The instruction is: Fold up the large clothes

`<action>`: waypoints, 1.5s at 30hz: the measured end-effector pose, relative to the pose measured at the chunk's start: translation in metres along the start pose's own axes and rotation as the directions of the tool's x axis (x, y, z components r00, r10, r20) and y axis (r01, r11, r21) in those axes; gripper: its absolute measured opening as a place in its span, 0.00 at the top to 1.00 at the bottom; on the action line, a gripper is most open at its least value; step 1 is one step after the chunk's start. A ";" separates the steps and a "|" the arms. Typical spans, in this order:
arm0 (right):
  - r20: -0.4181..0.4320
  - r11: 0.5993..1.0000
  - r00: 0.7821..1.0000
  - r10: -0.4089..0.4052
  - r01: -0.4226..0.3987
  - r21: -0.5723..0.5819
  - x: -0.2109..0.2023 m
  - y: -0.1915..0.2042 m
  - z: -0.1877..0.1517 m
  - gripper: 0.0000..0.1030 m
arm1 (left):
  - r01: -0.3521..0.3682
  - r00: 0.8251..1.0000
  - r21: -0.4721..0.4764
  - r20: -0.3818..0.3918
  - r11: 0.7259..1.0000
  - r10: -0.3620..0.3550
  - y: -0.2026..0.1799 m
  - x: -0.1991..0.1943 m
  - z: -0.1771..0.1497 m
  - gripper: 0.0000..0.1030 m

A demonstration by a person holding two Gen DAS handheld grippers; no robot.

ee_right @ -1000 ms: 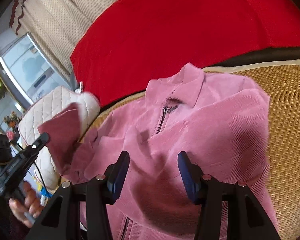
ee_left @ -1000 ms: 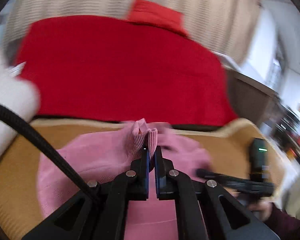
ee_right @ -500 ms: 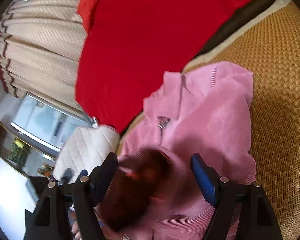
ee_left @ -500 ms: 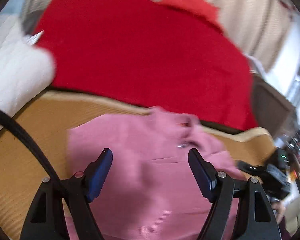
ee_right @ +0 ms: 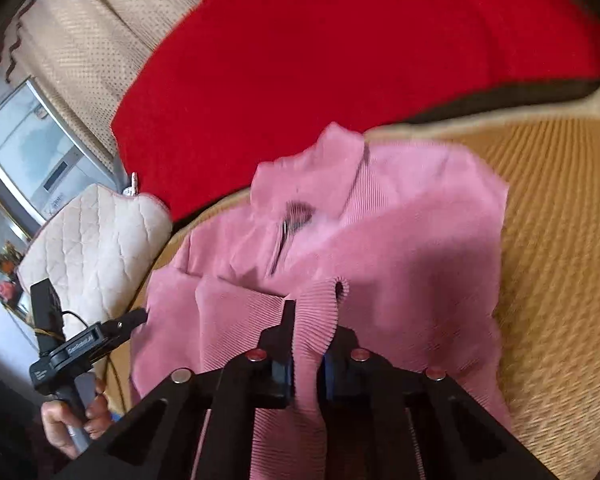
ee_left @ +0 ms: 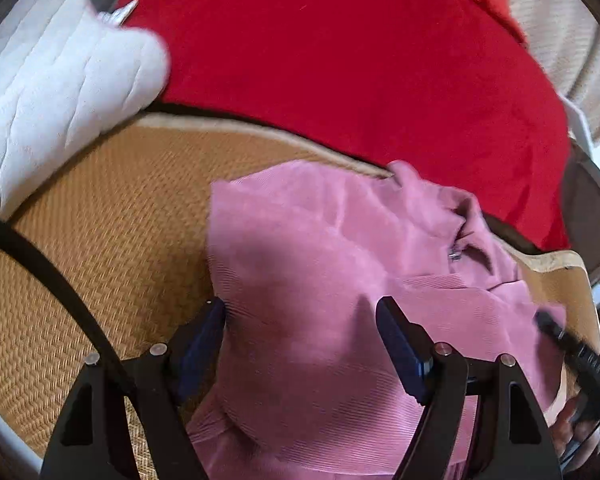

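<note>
Woven mat [ee_left: 100,240] on the sofa carries the pink jacket [ee_left: 320,260], one sleeve looking folded in. Right gripper [ee_right: 304,344] pinches the ribbed cuff [ee_right: 320,304]; left gripper [ee_left: 300,332] hangs spread above it. Most folding remains, I'd say.

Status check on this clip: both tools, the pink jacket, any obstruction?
Left tool open, over pink jacket. Right tool shut on ribbed cuff. Jacket lies on woven mat, collar toward red cushion. Nothing in the way.
</note>
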State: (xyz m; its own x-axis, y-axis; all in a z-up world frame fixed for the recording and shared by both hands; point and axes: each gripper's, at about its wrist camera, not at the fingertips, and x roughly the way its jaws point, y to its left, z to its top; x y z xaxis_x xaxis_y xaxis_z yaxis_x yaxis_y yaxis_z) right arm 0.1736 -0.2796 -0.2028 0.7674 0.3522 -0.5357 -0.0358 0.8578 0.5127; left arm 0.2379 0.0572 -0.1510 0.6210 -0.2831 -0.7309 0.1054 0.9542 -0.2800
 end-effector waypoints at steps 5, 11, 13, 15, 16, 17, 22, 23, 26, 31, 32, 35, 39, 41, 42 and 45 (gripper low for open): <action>0.100 0.998 0.993 -0.063 0.063 0.002 -0.018 -0.008 0.012 0.92 | -0.075 0.997 0.057 -0.004 0.996 0.076 -0.011 0.004 -0.004 0.24; -0.108 0.971 0.990 -0.087 0.108 0.211 0.018 -0.048 0.001 0.88 | -0.107 0.987 0.055 -0.116 0.993 0.113 -0.003 0.023 -0.009 0.24; -0.054 0.970 0.995 -0.079 0.089 0.224 0.004 -0.048 0.006 0.83 | -0.091 0.994 0.044 -0.064 0.995 0.093 -0.002 0.008 -0.006 0.24; 0.051 0.975 0.995 -0.083 0.070 0.212 -0.019 -0.044 0.009 0.62 | -0.082 0.997 0.042 -0.006 0.996 0.082 -0.002 -0.005 -0.004 0.24; 0.095 0.977 0.992 -0.078 0.057 0.207 -0.027 -0.043 0.011 0.44 | -0.077 0.997 0.043 0.006 0.996 0.077 -0.004 -0.005 -0.003 0.24; 0.135 0.978 0.989 -0.060 0.032 0.207 -0.034 -0.041 0.011 0.16 | -0.069 0.998 0.048 0.019 0.997 0.068 -0.006 -0.007 -0.003 0.24; 0.134 0.997 0.990 0.045 -0.053 0.053 -0.043 -0.010 0.003 0.28 | -0.062 0.998 0.149 0.031 0.987 0.058 -0.029 -0.005 -0.005 0.24; 0.097 0.999 0.994 0.050 -0.050 0.004 -0.037 -0.001 -0.001 0.43 | -0.068 0.998 0.177 0.028 0.982 0.064 -0.035 -0.003 -0.007 0.24; -0.002 0.996 0.999 0.032 -0.032 -0.079 -0.023 0.011 -0.012 0.66 | -0.073 0.997 0.237 -0.008 0.969 0.077 -0.045 0.008 -0.013 0.24; -0.173 0.996 0.985 -0.018 0.002 -0.092 0.010 0.005 -0.032 0.66 | -0.098 0.989 0.278 -0.083 0.955 0.126 -0.045 0.030 -0.022 0.22; -0.179 0.996 0.984 -0.024 0.009 -0.084 0.009 0.004 -0.030 0.66 | -0.098 0.988 0.290 -0.083 0.952 0.127 -0.047 0.031 -0.022 0.20; -0.196 0.998 0.979 -0.053 0.049 -0.027 0.013 -0.007 -0.028 0.66 | -0.123 0.982 0.360 -0.093 0.925 0.166 -0.057 0.040 -0.028 0.15; -0.202 0.996 0.976 -0.086 0.090 0.007 0.026 -0.021 -0.015 0.66 | -0.117 0.980 0.385 -0.103 0.916 0.169 -0.060 0.052 -0.027 0.10; -0.205 0.994 0.975 -0.086 0.097 0.043 0.031 -0.032 -0.006 0.67 | -0.094 0.982 0.365 -0.117 0.926 0.145 -0.056 0.057 -0.021 0.06; -0.205 0.992 0.974 -0.098 0.111 0.053 0.036 -0.035 -0.002 0.72 | -0.097 0.983 0.372 -0.111 0.923 0.148 -0.056 0.062 -0.019 0.05; -0.195 0.987 0.970 -0.147 0.156 0.031 0.045 -0.037 0.005 0.78 | -0.106 0.983 0.362 -0.101 0.926 0.152 -0.060 0.072 -0.014 0.01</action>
State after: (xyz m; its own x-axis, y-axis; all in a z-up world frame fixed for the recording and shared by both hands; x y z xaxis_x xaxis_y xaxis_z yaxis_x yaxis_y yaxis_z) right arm 0.2125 -0.2977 -0.2421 0.6247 0.2884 -0.7257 0.1043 0.8901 0.4436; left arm 0.2652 -0.0219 -0.1959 0.5484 -0.1431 -0.8239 0.3126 0.9489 0.0432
